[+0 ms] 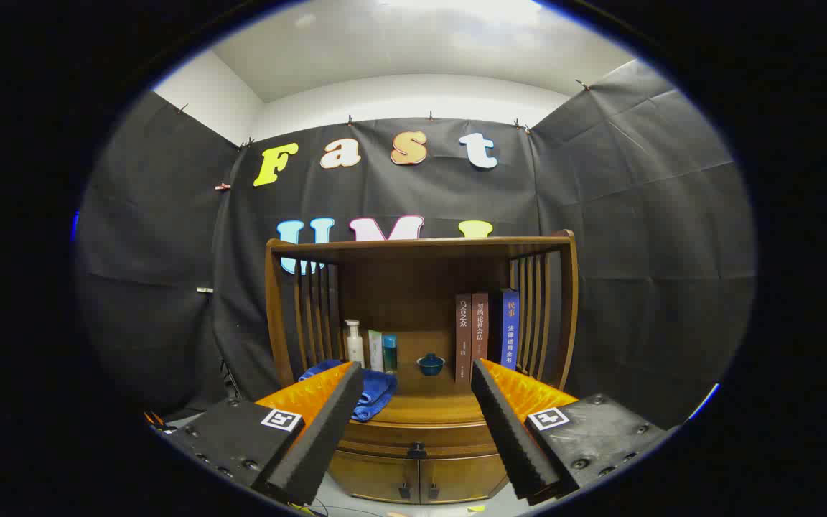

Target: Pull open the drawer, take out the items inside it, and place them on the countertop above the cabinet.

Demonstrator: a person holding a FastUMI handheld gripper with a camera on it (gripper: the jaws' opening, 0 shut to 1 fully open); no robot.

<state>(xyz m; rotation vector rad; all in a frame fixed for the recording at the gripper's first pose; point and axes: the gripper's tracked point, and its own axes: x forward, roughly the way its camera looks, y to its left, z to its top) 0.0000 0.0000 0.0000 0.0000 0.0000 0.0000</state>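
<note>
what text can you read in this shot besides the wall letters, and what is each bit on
"乌合之众": spine of the left brown book
"民事" and, less surely, "法律适用全书": spine of the blue book
Middle brown book: title too blurred to read
Bottles on the shelf: print too small to read
Hand-held gripper, fingers open on nothing: square pattern tag, no words

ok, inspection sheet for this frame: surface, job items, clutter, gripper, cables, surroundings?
Surface: wooden countertop of the brown cabinet, partly covered.
Job's things: closed wooden drawer with small dark knob; contents hidden.
Clutter: crumpled blue towel, white pump bottle, pale green box, teal bottle, small blue lidded bowl, three upright books.
Gripper: gripper open, fingers apart, holding nothing, short of the cabinet.
Cables: thin wires on the floor below the fingers.
Surroundings: black cloth walls, white ceiling.
</note>
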